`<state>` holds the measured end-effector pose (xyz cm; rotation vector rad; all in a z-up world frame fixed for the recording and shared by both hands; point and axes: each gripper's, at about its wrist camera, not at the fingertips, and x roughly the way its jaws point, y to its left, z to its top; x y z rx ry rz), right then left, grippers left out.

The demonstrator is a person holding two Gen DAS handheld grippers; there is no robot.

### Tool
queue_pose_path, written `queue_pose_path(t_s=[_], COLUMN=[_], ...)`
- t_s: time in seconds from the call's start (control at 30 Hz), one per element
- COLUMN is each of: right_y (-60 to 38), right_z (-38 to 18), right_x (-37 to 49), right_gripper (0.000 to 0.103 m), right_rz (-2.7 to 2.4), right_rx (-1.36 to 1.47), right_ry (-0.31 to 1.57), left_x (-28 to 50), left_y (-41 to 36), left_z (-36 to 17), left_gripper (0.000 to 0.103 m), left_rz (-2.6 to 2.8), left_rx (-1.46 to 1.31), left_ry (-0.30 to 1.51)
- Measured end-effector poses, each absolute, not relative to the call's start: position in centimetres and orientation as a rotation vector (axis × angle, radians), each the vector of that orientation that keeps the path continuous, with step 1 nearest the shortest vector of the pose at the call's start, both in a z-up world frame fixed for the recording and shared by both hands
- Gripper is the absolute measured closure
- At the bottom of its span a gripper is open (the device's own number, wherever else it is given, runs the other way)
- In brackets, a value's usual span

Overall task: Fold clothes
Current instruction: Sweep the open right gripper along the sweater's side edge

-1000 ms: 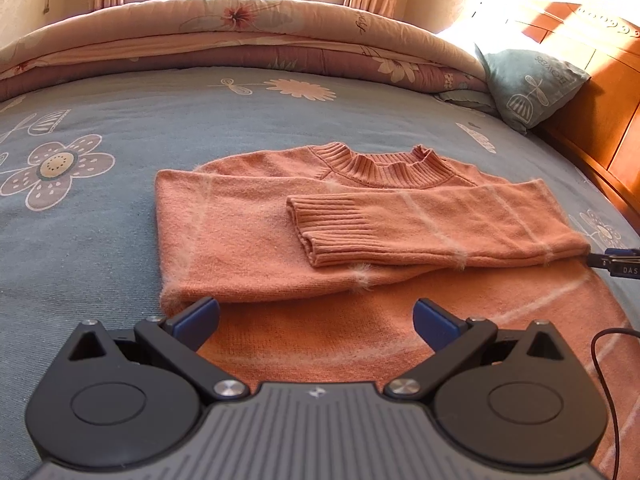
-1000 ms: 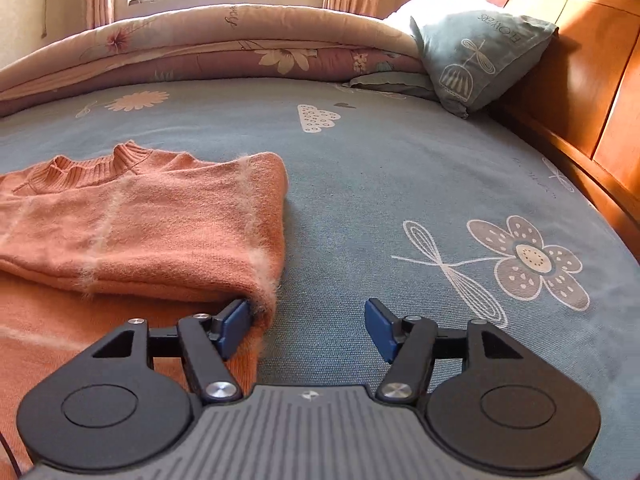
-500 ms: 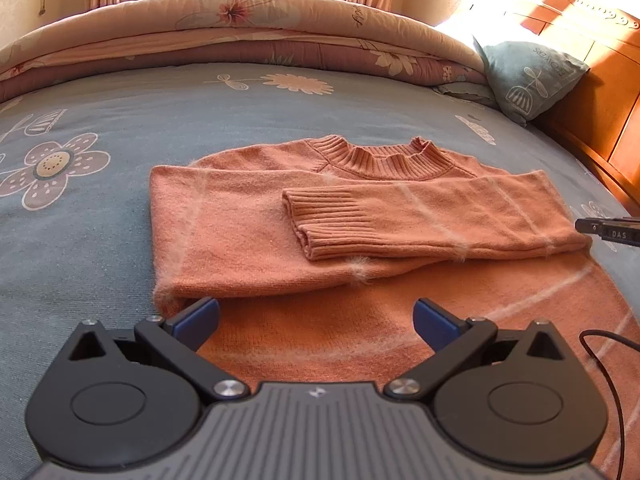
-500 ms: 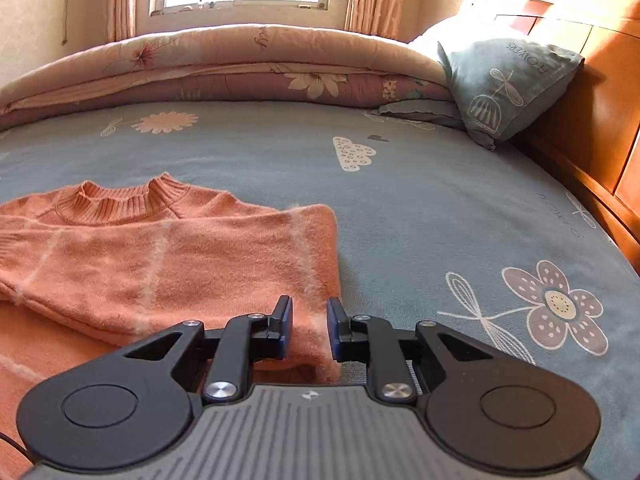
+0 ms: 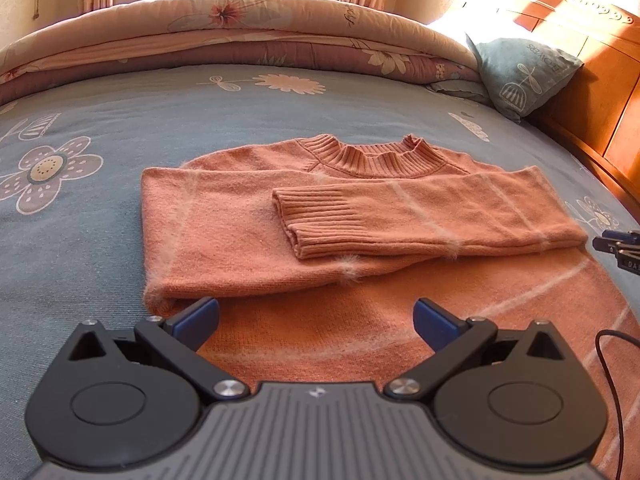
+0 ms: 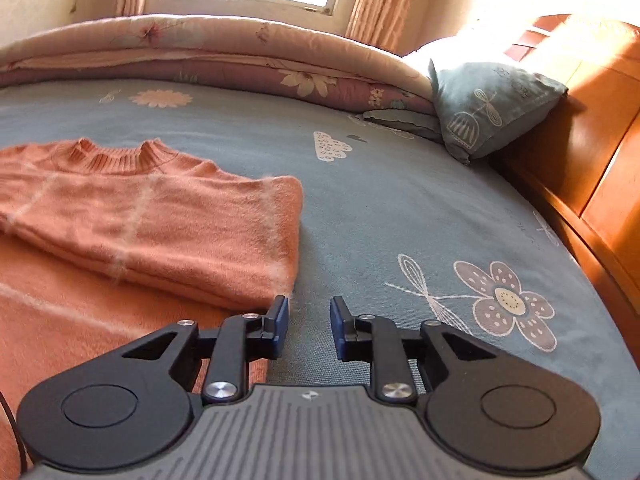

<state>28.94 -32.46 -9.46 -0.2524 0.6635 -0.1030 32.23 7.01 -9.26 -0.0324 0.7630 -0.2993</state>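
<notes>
One orange sweater (image 5: 248,236) flat on the blue bedsheet (image 5: 120,120), both sleeves folded across the chest. One pillow (image 6: 488,108) against the headboard (image 6: 592,140), one rolled quilt (image 5: 240,28) behind. Left gripper (image 5: 316,316) spread wide over the hem, empty. Right gripper (image 6: 309,322) narrow, jaws just reopening slightly, nothing between, beside the sweater's folded edge.

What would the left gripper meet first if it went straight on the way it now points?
Probably the orange sweater: the left gripper tilts down over its lower part, jaws open, with the folded sleeves beyond. Exact depth is unclear.
</notes>
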Motion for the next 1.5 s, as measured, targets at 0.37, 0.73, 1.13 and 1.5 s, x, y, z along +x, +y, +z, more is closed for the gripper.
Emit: queue_pose_path(t_s=[0.37,0.73,1.13,1.5], right_y=[-27.0,-26.3,-25.8,-25.8], right_z=[-13.3,-13.8,-14.2,-13.6], right_x=[31.0,29.3,29.9,28.1], right_gripper=[0.048,0.041,0.035,0.036], right_rz=[-0.207,-0.248,-0.229,-0.197], right_rx=[-0.65,-0.888,-1.048,-0.996], right_ry=[0.587,0.54,0.526,0.559], left_x=[32.6,32.4,32.5,32.5], left_y=[7.1,7.0,6.9,6.7], left_z=[-9.8,-9.7,-10.0,-9.9], left_gripper=[0.001,0.001,0.001,0.001], left_rz=[-0.282,-0.296,-0.296,-0.297], left_rx=[-0.03,-0.033,-0.025,-0.023], left_ry=[0.783,0.778,0.789,0.79])
